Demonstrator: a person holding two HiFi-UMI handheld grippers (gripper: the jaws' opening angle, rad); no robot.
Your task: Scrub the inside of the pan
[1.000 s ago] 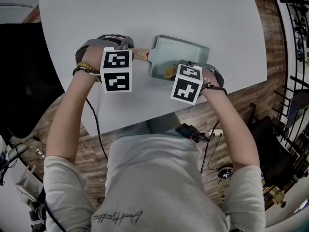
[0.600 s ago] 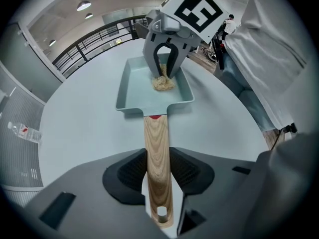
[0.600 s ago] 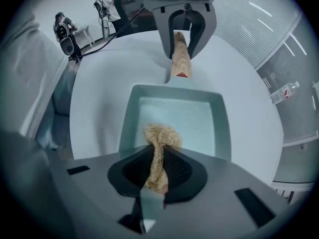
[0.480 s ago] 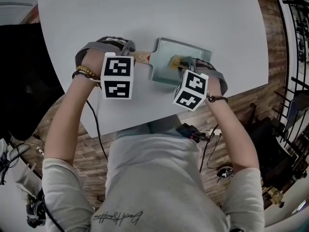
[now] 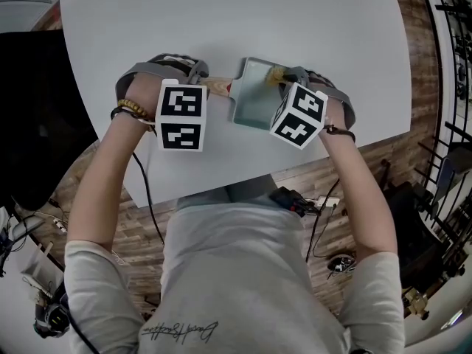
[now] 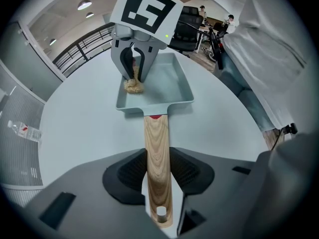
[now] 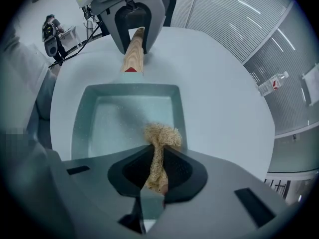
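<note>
**Scrubber carried from the near rim to the far wall**

Holds the pan (image 5: 254,102) flat on the pale desk (image 5: 221,21) by its wooden handle (image 6: 158,148), clamped between the jaws of the left gripper (image 6: 158,176), pads tight on the wood. Grips a tan fibrous scrubber (image 7: 162,136) in the narrow jaws of the right gripper (image 7: 158,171), pinched low down, frayed head poking out ahead. Presses that head on the pan's speckled floor, against the side wall farther from the person.

Started a second ago at the pan's near rim, close to the person's body. Crossed the middle of the floor half a second ago. Now sits at the far wall.

In the head view, now covers the pan's right-hand part with the right gripper and its marker cube (image 5: 299,116); a second ago left most of the floor open to view.

Has kept the left gripper in nearly the same spot throughout, with the same hold on the handle and its marker cube (image 5: 179,115) only a touch nearer the person. Has left the pan about where it was, handle pointing to the person's left.
</note>
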